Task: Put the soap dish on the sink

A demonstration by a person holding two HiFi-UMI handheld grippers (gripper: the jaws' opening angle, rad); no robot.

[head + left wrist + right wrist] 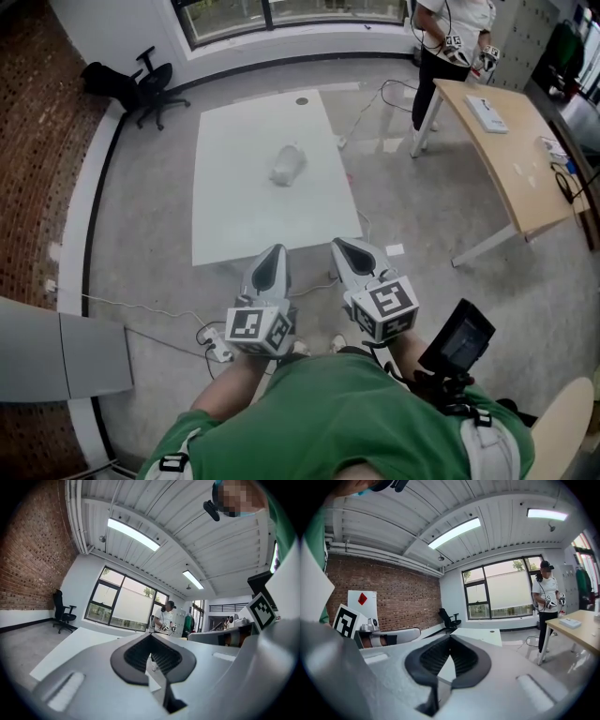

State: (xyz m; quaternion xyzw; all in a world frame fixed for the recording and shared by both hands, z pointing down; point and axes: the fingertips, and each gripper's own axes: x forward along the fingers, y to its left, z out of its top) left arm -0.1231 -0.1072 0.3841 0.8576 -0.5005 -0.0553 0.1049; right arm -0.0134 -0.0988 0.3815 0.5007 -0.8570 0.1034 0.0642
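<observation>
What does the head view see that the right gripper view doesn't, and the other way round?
Only the head view: a pale crumpled lump lying on the white table, and a power strip on the floor. Only the right gripper view: the ceiling lights and a red diamond sign. Both: the white table, the black office chair, the wooden table and a standing person.

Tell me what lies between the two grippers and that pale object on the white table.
Only bare tabletop shows before the pale object, in the head view.
</observation>
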